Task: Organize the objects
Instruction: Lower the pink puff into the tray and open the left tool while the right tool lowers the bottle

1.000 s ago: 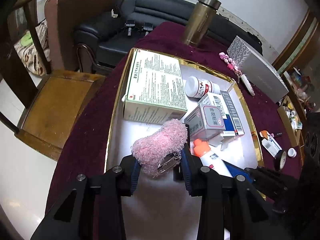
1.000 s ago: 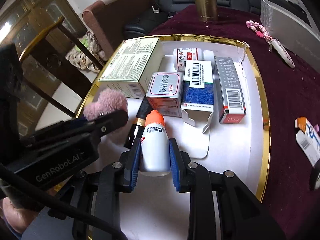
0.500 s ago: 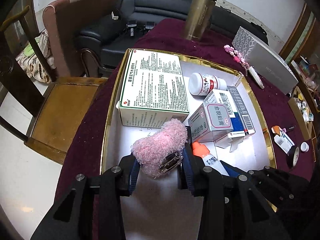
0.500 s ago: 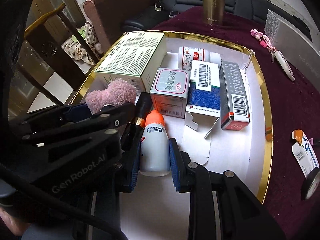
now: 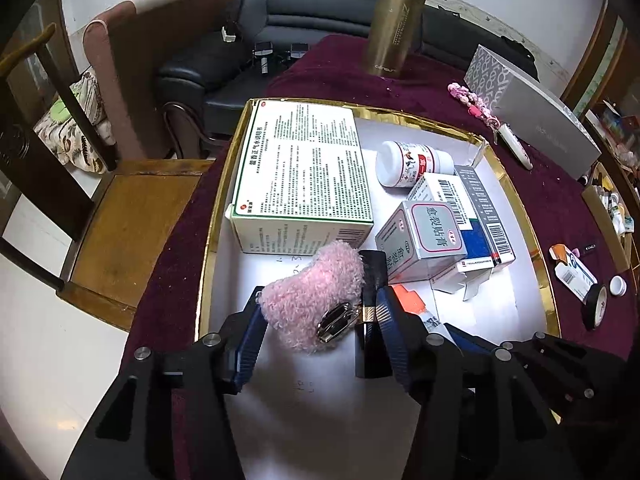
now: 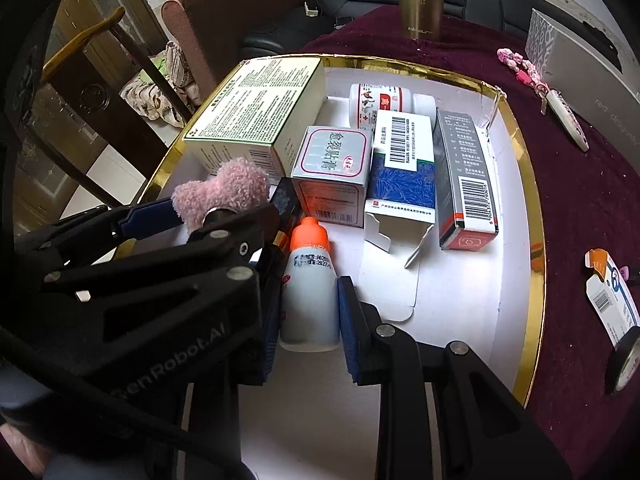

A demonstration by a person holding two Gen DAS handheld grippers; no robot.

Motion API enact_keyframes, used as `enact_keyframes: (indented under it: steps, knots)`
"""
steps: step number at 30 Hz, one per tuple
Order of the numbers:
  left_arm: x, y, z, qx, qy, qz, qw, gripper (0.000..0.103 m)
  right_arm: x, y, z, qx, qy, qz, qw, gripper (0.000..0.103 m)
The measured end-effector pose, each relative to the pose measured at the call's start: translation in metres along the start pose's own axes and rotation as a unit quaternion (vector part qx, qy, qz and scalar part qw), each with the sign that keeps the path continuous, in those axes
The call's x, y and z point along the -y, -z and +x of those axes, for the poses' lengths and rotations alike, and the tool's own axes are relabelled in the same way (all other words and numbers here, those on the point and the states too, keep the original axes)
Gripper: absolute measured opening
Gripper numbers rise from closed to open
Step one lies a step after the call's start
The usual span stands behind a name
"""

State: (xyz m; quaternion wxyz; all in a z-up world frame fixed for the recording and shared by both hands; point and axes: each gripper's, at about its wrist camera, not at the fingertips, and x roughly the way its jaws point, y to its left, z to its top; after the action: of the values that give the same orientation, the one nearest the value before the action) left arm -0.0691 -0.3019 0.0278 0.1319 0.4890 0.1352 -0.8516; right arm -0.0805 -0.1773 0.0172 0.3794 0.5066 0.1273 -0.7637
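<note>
A gold-rimmed white tray (image 5: 516, 200) holds a large green-and-white box (image 5: 304, 172), a white pill bottle (image 5: 416, 162) and several small medicine boxes (image 5: 424, 236). My left gripper (image 5: 316, 320) has opened around a fluffy pink hair clip (image 5: 316, 300) that rests on the tray floor. A black tube (image 5: 372, 312) lies beside it. My right gripper (image 6: 308, 312) is shut on a white bottle with an orange cap (image 6: 308, 280), low over the tray. The pink clip also shows in the right wrist view (image 6: 224, 196).
The tray sits on a maroon tablecloth (image 5: 552, 200). A bronze flask (image 5: 394, 20), a grey box (image 5: 532, 112) and a pink beaded pen (image 5: 488, 120) lie behind it. Tape roll and small items (image 6: 624, 352) lie to the right. A wooden chair (image 5: 124, 228) stands on the left.
My left gripper's fingers have spread apart and let go of the pink clip. Both grippers have drawn back slightly toward the tray's near end. The right still grips the bottle.
</note>
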Motion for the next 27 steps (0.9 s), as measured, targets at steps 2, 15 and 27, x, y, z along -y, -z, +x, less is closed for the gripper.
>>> enact_keyframes:
  steps: [2, 15, 27]
  knots:
    - [-0.003, -0.001, -0.001, 0.000, 0.000, -0.002, 1.0000, 0.049, 0.000, 0.000, -0.001, 0.000, 0.003, -0.002, 1.000, 0.025]
    - [-0.006, 0.000, -0.014, 0.011, -0.002, -0.008, 0.9999, 0.049, -0.001, 0.004, -0.012, 0.014, 0.003, -0.004, 1.000, 0.025]
    - [-0.011, 0.003, -0.031, 0.024, -0.006, -0.010, 0.9996, 0.049, 0.004, 0.012, -0.029, 0.028, 0.003, -0.001, 1.000, 0.025]
